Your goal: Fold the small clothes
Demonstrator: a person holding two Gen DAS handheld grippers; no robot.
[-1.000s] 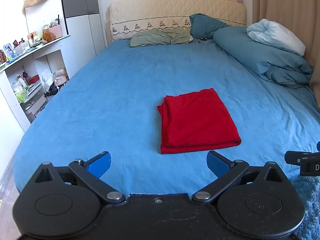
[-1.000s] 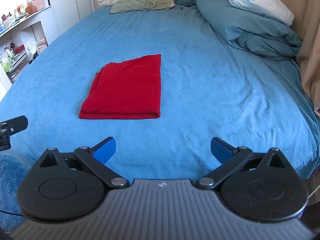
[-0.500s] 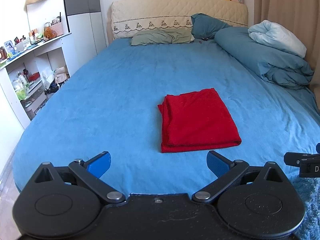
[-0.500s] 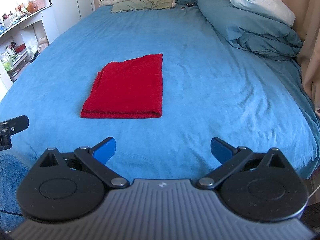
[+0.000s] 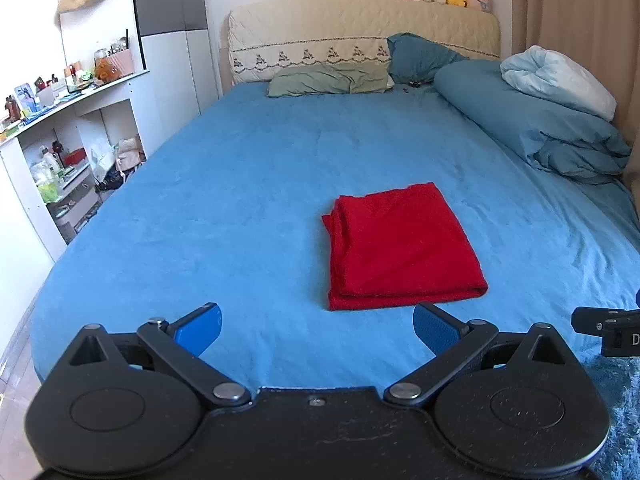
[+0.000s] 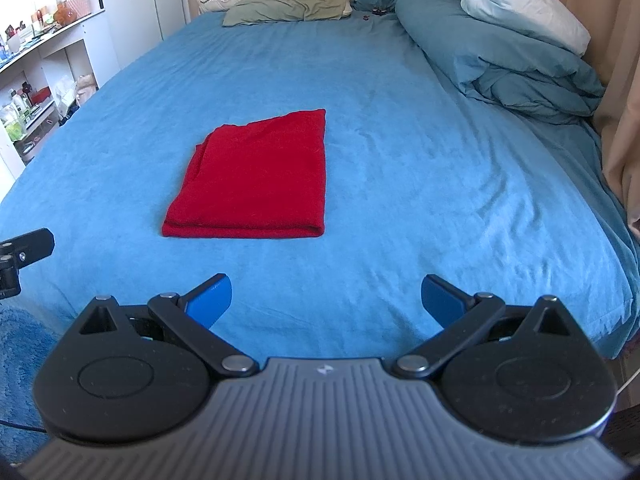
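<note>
A red garment [image 5: 400, 246] lies folded into a flat rectangle on the blue bed [image 5: 240, 200]. It also shows in the right wrist view [image 6: 256, 184], left of centre. My left gripper [image 5: 316, 326] is open and empty, held back from the bed's near edge, with the garment ahead and to the right. My right gripper [image 6: 326, 300] is open and empty, also held back, with the garment ahead and to the left. Neither gripper touches the cloth.
A bundled blue duvet [image 5: 532, 128] with a pale pillow lies along the bed's right side. Pillows [image 5: 332, 80] and a headboard are at the far end. White shelves [image 5: 60, 152] with clutter stand left. A blue rug [image 6: 20, 360] lies below.
Both grippers have drawn back and risen very slightly; the red garment stays folded in place. Jaws remain open.
</note>
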